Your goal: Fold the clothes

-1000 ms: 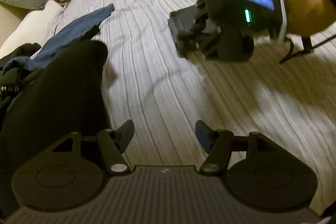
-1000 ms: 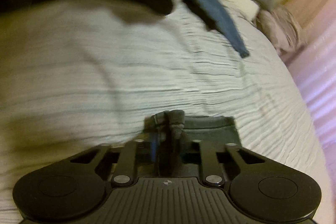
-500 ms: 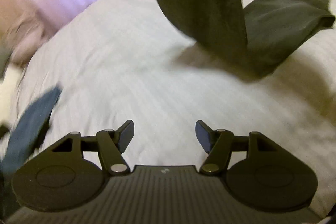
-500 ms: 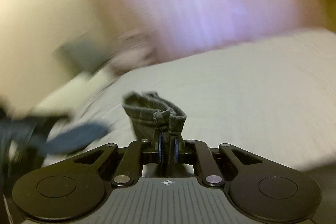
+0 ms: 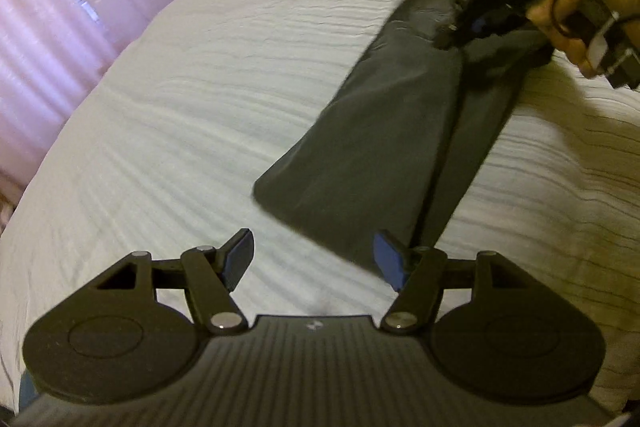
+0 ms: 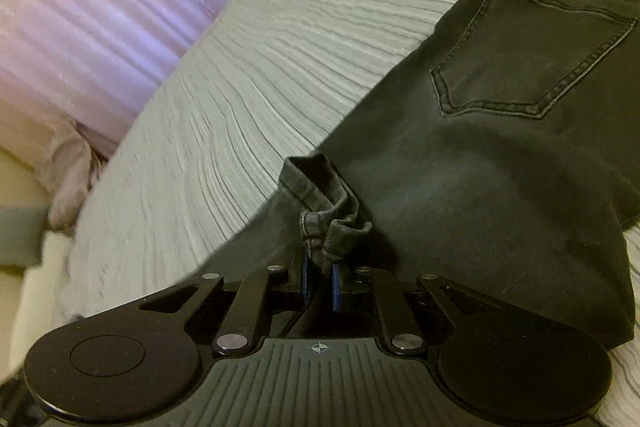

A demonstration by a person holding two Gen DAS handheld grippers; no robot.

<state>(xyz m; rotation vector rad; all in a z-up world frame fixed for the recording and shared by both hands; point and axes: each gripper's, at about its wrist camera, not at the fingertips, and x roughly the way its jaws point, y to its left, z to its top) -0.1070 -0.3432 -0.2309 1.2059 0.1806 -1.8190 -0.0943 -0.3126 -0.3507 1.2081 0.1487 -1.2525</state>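
One hem of the dark grey denim jeans (image 6: pixel 500 155) sits clenched in the right gripper (image 6: pixel 320 285), so lay it squarely over the seat ahead while the released left gripper (image 5: pixel 310 261) smooths the fold.

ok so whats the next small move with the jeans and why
Probably lower the right hand-held gripper to lay the pinched hem on the jeans near the pocket. The legs already lie doubled on the bed, and the left hand-held gripper hangs open and empty.

The dark jeans (image 5: pixel 384 147), a second ago bunched just ahead of the right gripper (image 6: pixel 319 285), now lie folded lengthwise on the bedspread (image 5: pixel 200 107) ahead of the left gripper (image 5: pixel 312 259), hem doubled back over the pocket beyond the right jaws.
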